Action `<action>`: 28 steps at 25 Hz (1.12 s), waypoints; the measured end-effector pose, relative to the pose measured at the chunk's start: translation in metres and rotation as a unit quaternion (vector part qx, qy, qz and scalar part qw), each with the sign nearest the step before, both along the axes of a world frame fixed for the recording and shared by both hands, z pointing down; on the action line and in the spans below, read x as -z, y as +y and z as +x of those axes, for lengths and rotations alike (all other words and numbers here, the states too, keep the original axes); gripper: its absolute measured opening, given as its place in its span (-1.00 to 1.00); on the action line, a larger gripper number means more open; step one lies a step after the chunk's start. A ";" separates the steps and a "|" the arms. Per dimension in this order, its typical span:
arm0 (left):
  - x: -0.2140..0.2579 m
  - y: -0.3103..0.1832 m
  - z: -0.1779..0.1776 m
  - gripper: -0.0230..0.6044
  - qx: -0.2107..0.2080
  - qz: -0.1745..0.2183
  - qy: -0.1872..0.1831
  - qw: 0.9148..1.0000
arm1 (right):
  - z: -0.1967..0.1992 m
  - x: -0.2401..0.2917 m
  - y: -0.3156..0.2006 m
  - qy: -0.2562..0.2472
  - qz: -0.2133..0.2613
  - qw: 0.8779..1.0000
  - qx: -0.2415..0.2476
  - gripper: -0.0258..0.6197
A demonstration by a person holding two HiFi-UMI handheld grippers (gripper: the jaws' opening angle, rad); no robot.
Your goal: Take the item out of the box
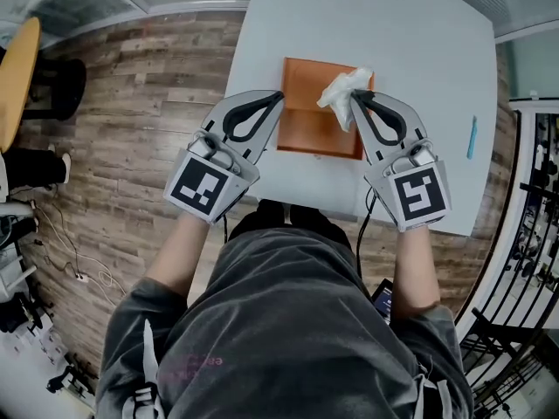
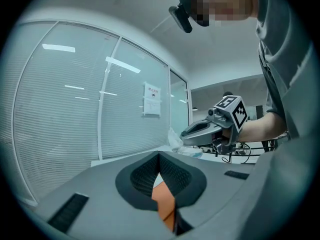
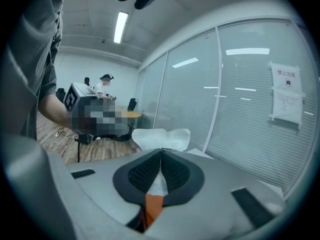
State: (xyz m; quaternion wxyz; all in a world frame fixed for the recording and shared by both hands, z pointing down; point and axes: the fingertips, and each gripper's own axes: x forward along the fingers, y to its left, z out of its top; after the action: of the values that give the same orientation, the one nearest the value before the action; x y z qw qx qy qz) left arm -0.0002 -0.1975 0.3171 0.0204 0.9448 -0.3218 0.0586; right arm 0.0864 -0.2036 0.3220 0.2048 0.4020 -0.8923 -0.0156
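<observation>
2 grippers: R gripper (image 1: 355,97) pinching 1 white item (image 1: 339,92) over 1 orange box (image 1: 310,131), L gripper (image 1: 280,95) pressed shut.

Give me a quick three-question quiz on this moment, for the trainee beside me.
1. True or false: the right gripper is shut on the white crumpled item.
2. What colour is the box? A blue, B orange, C green.
3. Fill in: the box lies on the white ____.
Key: 1 true; 2 B; 3 table.
</observation>
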 end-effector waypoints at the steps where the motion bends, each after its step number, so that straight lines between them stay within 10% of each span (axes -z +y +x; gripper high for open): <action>1: 0.004 -0.003 -0.001 -0.92 -0.002 0.005 0.000 1.000 | -0.001 0.005 -0.002 -0.004 0.005 1.000 -0.003 -0.90; 28: 0.088 -0.001 0.011 -0.92 -0.041 0.087 0.045 0.994 | 0.007 0.111 0.022 -0.111 0.107 0.987 -0.047 -0.90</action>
State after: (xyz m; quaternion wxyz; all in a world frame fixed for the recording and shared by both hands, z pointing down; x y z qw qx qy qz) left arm 0.0112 -0.1990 0.2290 -0.0498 0.9571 -0.2854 -0.0118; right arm 0.0938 -0.1821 0.2114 0.0611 0.4620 -0.8829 -0.0570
